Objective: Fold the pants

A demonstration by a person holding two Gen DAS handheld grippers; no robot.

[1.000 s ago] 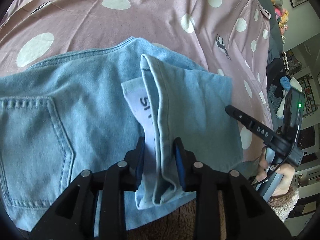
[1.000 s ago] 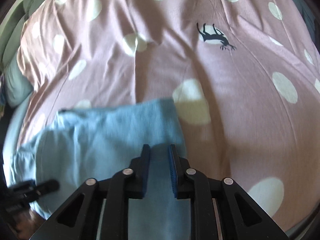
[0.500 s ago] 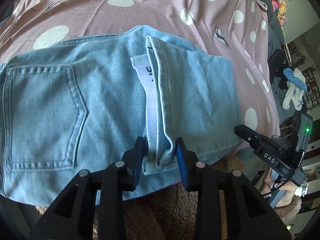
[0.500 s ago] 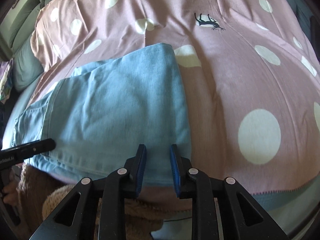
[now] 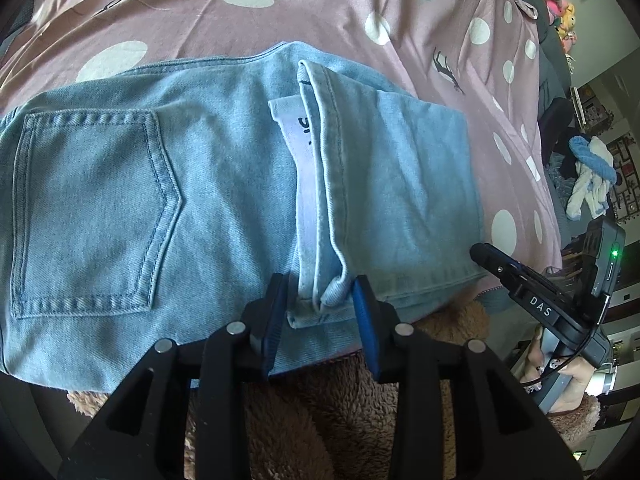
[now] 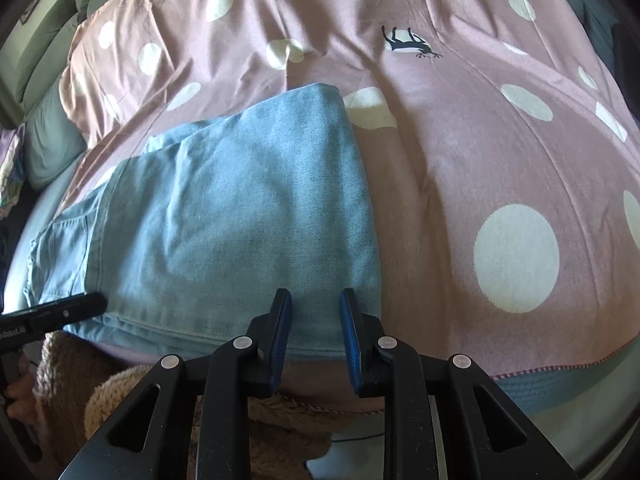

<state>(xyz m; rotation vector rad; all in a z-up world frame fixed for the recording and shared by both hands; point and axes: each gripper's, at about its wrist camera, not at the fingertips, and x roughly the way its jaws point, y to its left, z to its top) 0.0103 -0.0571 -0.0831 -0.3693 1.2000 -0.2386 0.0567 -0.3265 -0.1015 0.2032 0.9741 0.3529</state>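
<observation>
Pants (image 5: 168, 200) lie folded on the bedspread (image 5: 320, 12). Left gripper (image 5: 320, 300) parted around the hem; right gripper (image 6: 314, 320) parted, empty. Denim judged soft, heavy; best pinched at stitched edges.

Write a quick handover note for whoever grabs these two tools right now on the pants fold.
Left tool: open, its blue pads either side of the folded hem, not pinching it.
Right tool: open and holding nothing, at the near edge of the pants.
Pants: lying folded on the spotted bedspread, near the bed's edge, back pocket facing up, a white label poking out beside the hem.
Done: legs folded over.
Left: probably one more fold or a tidy, tucking the label in.
</observation>
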